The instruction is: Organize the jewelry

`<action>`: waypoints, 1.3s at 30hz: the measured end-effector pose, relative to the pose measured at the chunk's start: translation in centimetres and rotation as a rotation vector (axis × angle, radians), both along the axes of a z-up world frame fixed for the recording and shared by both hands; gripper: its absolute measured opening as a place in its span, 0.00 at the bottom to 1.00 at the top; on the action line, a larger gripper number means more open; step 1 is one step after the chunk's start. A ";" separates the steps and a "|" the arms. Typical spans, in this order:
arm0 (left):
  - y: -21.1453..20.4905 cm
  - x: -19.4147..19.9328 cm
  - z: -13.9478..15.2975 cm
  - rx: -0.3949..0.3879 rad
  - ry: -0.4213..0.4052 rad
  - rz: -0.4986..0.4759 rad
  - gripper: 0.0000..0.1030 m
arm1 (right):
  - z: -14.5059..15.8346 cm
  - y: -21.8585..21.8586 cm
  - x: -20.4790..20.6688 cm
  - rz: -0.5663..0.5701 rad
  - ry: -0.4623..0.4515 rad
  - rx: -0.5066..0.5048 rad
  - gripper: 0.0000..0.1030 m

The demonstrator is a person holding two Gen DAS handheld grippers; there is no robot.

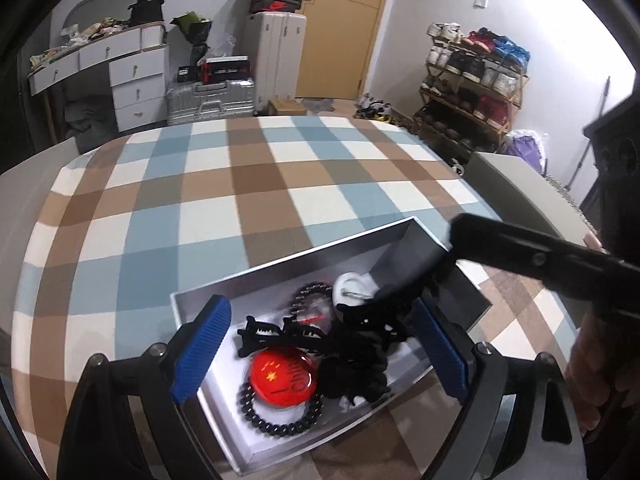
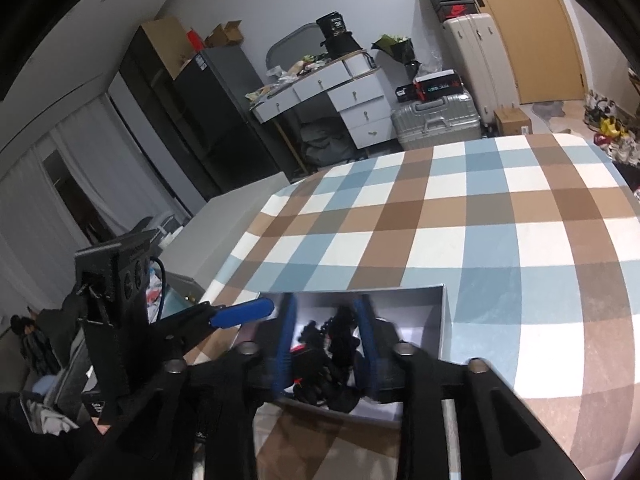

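Looks nearly done to me: the grey box [image 1: 404, 236] on the checked cloth [image 1: 240, 184] already holds the bead bracelet [image 1: 280, 424], hair claw [image 1: 280, 334] and red badge [image 1: 285, 376] reading "China". Left gripper [image 1: 320, 344] hangs spread wide, holding nothing. Right gripper [image 2: 326, 340] reaches in, narrowed around black stuff; grip unclear.

1. Left wrist view looks steeply down, close over the open grey cardboard box [image 1: 208, 292], facing the far wall.
2. Right wrist view sits close over the same box [image 2: 442, 312] (both share the brown-blue-white checked tablecloth [image 1: 256, 200]).
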State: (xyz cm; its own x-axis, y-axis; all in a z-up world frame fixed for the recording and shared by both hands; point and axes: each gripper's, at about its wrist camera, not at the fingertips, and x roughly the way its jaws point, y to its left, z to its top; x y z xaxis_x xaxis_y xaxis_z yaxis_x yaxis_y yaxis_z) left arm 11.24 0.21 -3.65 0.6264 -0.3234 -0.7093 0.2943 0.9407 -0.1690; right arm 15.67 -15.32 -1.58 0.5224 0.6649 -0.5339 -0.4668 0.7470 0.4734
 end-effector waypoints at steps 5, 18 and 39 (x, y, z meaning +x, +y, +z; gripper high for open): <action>1.0 -1.0 0.8 -0.033 -0.024 0.022 0.87 | 0.8 -1.5 -0.9 -0.051 -0.031 0.021 0.42; 3.9 -5.1 4.7 0.044 -0.358 0.343 0.92 | 5.0 -3.2 -6.6 -0.181 -0.377 0.018 1.00; 3.6 -7.4 -0.2 0.119 -0.501 0.443 0.99 | -1.6 -0.8 -9.1 -0.221 -0.533 -0.195 1.00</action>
State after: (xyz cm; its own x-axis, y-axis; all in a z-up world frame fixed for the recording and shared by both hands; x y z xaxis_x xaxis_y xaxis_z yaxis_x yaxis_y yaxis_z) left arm 3.83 3.80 -3.87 0.9441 0.1016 -0.3137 -0.1073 0.9942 -0.0009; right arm 6.61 -16.12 -3.16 0.8659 0.4260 -0.2622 -0.4254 0.9029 0.0620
